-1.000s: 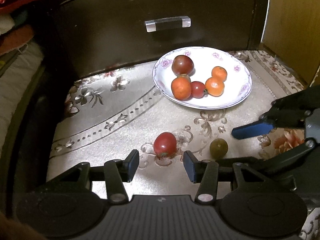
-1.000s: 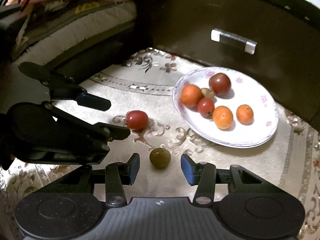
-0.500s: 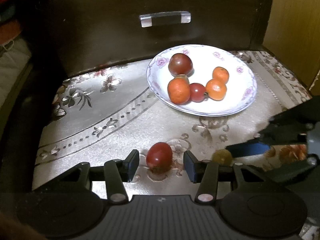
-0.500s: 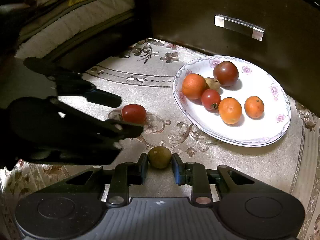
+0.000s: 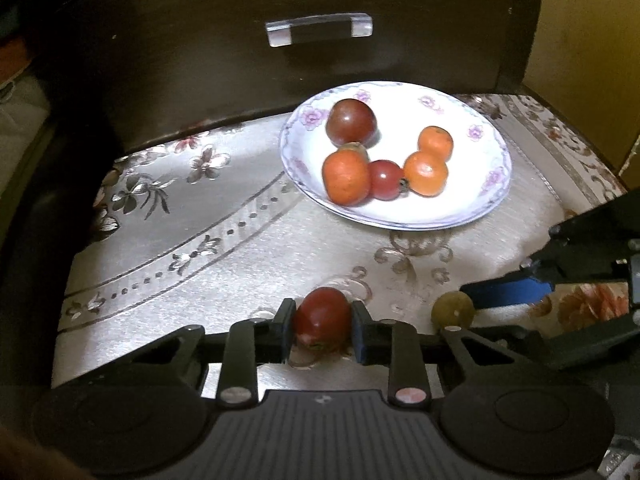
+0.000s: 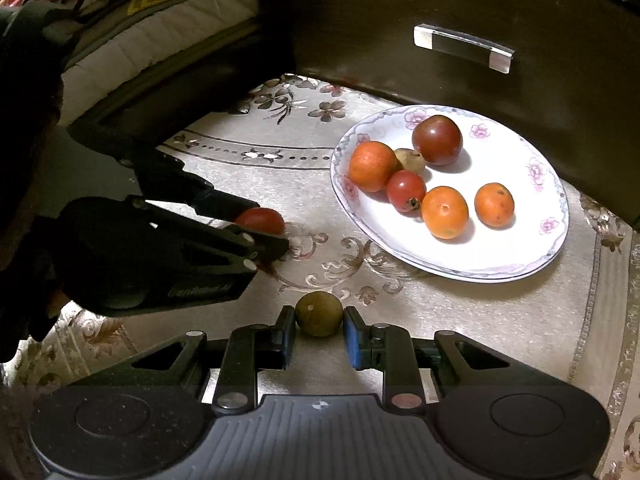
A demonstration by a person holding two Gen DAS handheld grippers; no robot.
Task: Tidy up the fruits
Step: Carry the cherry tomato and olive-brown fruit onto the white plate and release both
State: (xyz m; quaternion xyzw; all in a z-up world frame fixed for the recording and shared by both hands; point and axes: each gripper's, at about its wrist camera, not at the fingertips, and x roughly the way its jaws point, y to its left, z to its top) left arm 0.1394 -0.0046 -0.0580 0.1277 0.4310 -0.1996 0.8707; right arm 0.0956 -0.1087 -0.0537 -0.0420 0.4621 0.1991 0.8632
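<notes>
My left gripper (image 5: 320, 330) is shut on a red tomato (image 5: 322, 320) that rests on the patterned cloth. My right gripper (image 6: 319, 330) is shut on a small olive-green fruit (image 6: 319, 314), also on the cloth. In the left wrist view the green fruit (image 5: 452, 310) shows at the right gripper's blue fingertip. In the right wrist view the tomato (image 6: 260, 220) shows between the left gripper's fingers. A white flowered plate (image 5: 492, 184) holds several fruits: a dark tomato (image 5: 351, 122), oranges and a small red tomato (image 5: 386, 179). The plate also shows in the right wrist view (image 6: 532, 248).
A dark wooden drawer front with a clear handle (image 5: 319, 28) stands right behind the plate. A yellow wall (image 5: 580, 40) is at the right. Folded bedding (image 6: 152, 32) lies at the left beyond the cloth's edge.
Both grippers moved forward and closed: the left one onto the red tomato, the right one onto the green fruit. The plate's fruits have not moved.
</notes>
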